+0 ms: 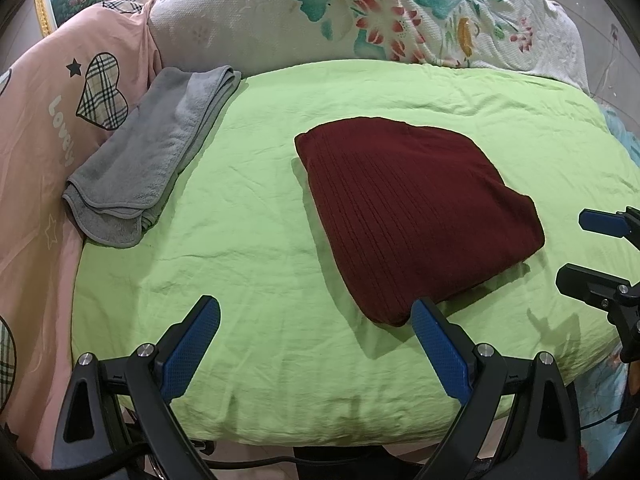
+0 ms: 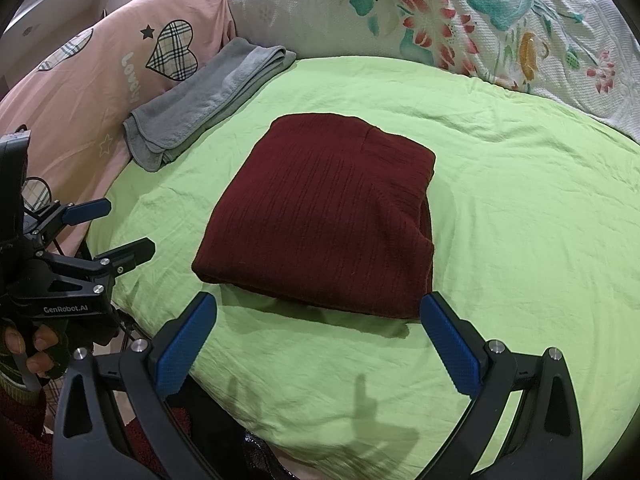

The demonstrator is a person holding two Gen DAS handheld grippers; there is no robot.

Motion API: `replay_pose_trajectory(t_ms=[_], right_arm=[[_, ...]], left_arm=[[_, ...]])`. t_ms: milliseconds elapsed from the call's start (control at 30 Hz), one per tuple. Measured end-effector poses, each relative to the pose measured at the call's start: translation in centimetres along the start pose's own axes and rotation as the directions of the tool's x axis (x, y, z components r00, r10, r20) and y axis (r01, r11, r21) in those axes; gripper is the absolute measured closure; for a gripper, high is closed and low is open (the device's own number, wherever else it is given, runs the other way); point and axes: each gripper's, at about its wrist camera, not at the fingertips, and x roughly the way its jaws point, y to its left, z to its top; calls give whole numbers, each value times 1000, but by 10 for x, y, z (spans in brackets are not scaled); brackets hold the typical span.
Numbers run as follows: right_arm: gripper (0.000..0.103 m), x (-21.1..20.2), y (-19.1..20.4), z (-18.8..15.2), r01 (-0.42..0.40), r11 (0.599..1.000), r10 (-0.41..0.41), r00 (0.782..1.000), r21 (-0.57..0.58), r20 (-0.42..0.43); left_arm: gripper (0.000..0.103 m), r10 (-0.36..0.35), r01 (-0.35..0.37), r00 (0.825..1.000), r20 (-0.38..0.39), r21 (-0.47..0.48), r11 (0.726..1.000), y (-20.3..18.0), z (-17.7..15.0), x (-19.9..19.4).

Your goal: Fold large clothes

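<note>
A dark red ribbed knit garment (image 1: 416,216) lies folded into a compact, thick rectangle near the middle of a green sheet (image 1: 248,240) spread over the bed. Both grippers hover above the near edge of the sheet, clear of the cloth. The left gripper (image 1: 316,344) has its jaws wide apart and empty, the garment's near corner sitting just beyond its right finger. The right gripper (image 2: 318,340) likewise has its jaws spread and holds nothing, with the garment's near edge just ahead of them. In the right wrist view a hand (image 2: 34,350) grips the left tool's handle.

The fold looks finished or close to it: edges are fairly square, layers stacked, no sleeve trailing out. The knit appears soft, limp and fairly heavy for cloth, so it will likely sag and unfold if lifted by one corner. A sound hold would pinch all layers at the two near corners, or along the thick folded right edge, so the stack moves as one.

A folded grey towel (image 1: 156,152) lies well apart at the sheet's far left edge, against a pink quilt (image 1: 44,120); a floral cover (image 1: 360,12) is bunched behind.
</note>
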Motion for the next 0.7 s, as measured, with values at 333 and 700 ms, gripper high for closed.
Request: replay_pose_trajectory(t_ms=[333, 700], right_arm=[[2, 0, 0, 0, 1, 1000, -1, 1000, -2, 0], [2, 0, 0, 1, 1, 1000, -1, 1000, -1, 0]], left_arm=[[6, 0, 0, 1000, 0, 2, 1000, 0, 0, 0], [6, -2, 2, 1000, 1, 5, 1000, 0, 0, 0]])
